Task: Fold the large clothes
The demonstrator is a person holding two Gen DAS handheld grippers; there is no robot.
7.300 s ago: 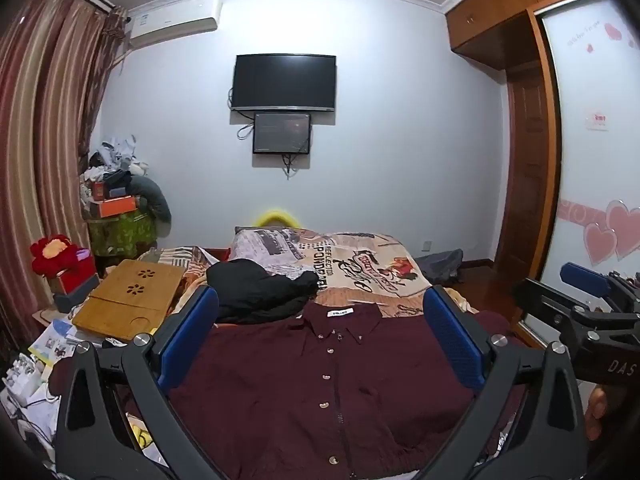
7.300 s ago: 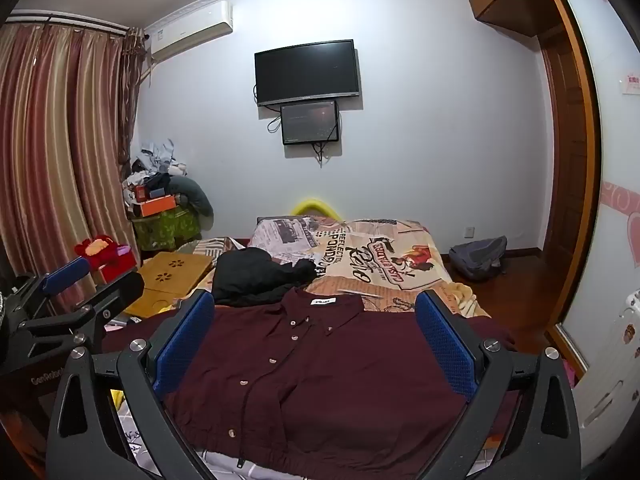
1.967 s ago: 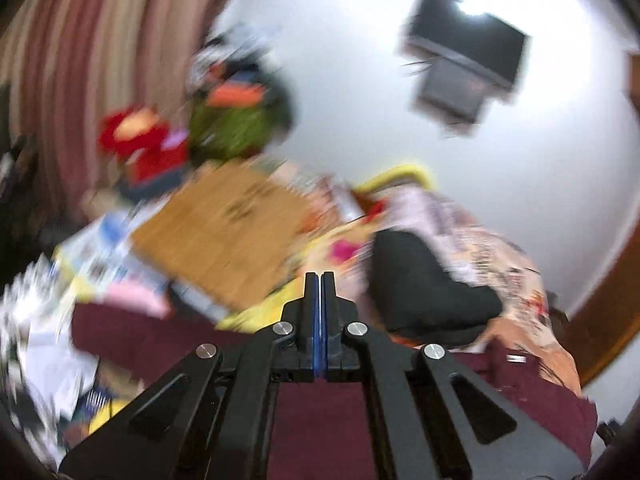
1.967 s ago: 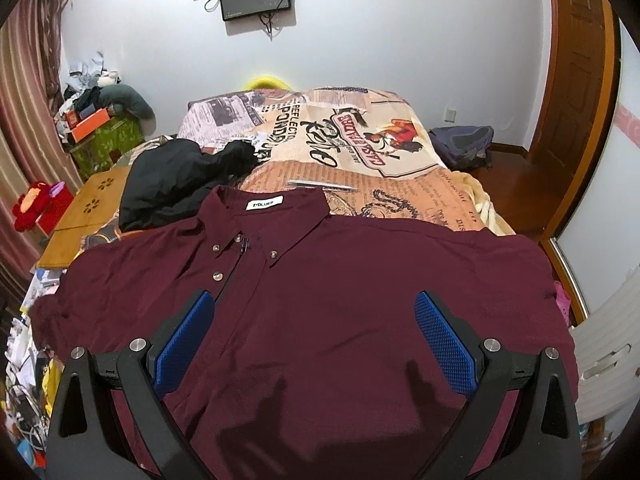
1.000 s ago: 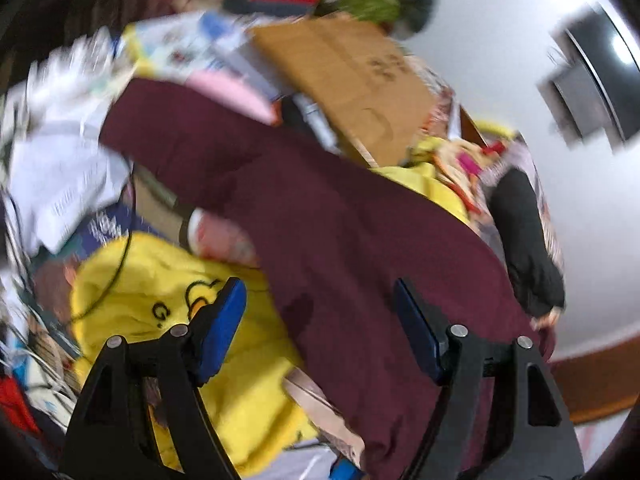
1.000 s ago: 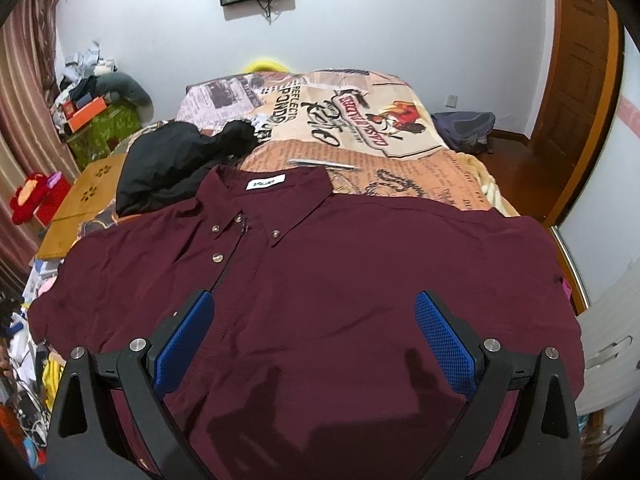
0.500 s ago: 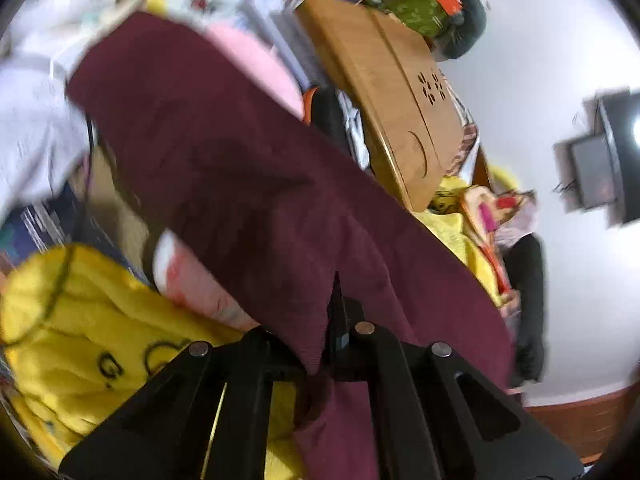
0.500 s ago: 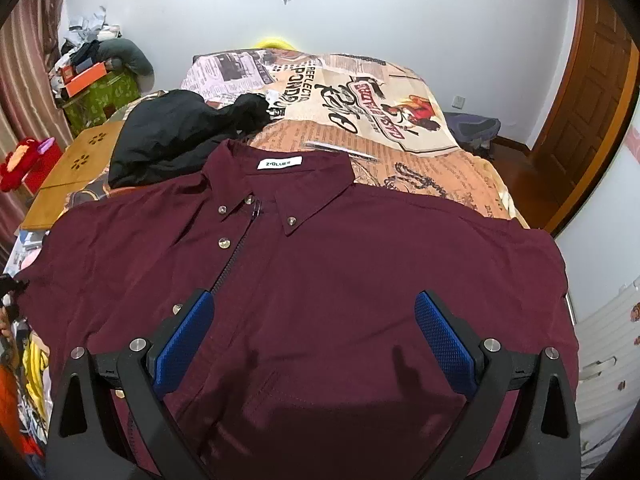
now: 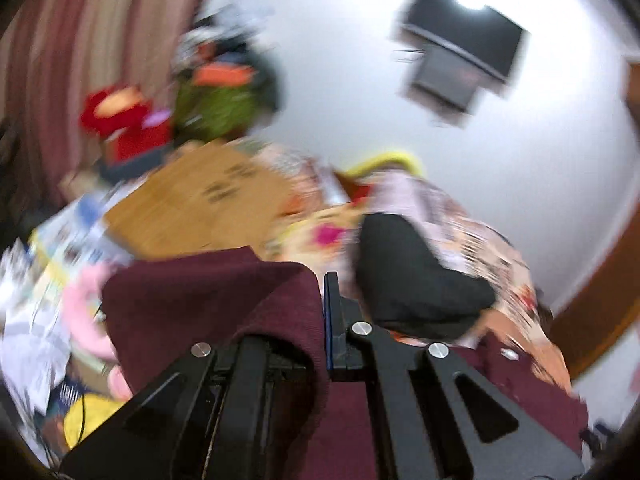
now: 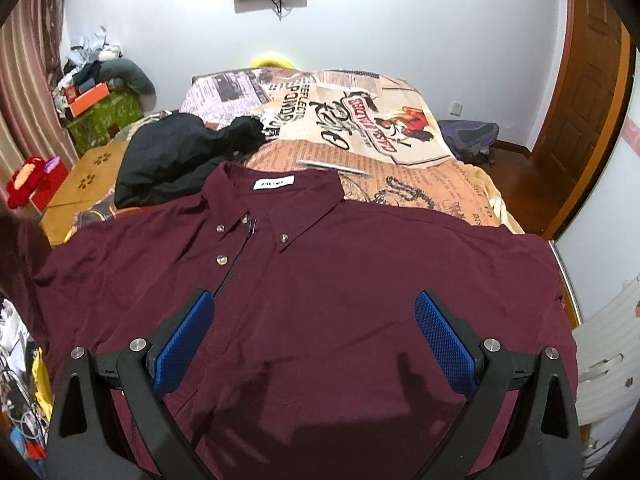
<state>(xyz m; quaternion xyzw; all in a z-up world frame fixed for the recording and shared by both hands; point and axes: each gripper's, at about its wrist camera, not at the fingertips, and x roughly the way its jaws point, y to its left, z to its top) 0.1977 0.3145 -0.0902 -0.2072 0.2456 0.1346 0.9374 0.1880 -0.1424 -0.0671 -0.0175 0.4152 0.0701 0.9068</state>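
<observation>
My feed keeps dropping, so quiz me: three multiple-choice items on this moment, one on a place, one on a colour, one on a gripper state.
1. Where does the black garment lie?
A. beyond the shirt's collar, toward the curtain side
B. on the shirt's front
C. on the floor by the door

2. What colour is the shirt?
A. yellow
B. maroon
C. grey

3. How is the left gripper?
A. wide open over the bed
B. shut on nothing
C. shut on shirt cloth

Answers:
1 A, it sits on the bed behind the collar.
2 B, the whole front reads dark red.
3 C, maroon cloth drapes from its closed fingers, while the right gripper hangs open above the shirt.
</observation>
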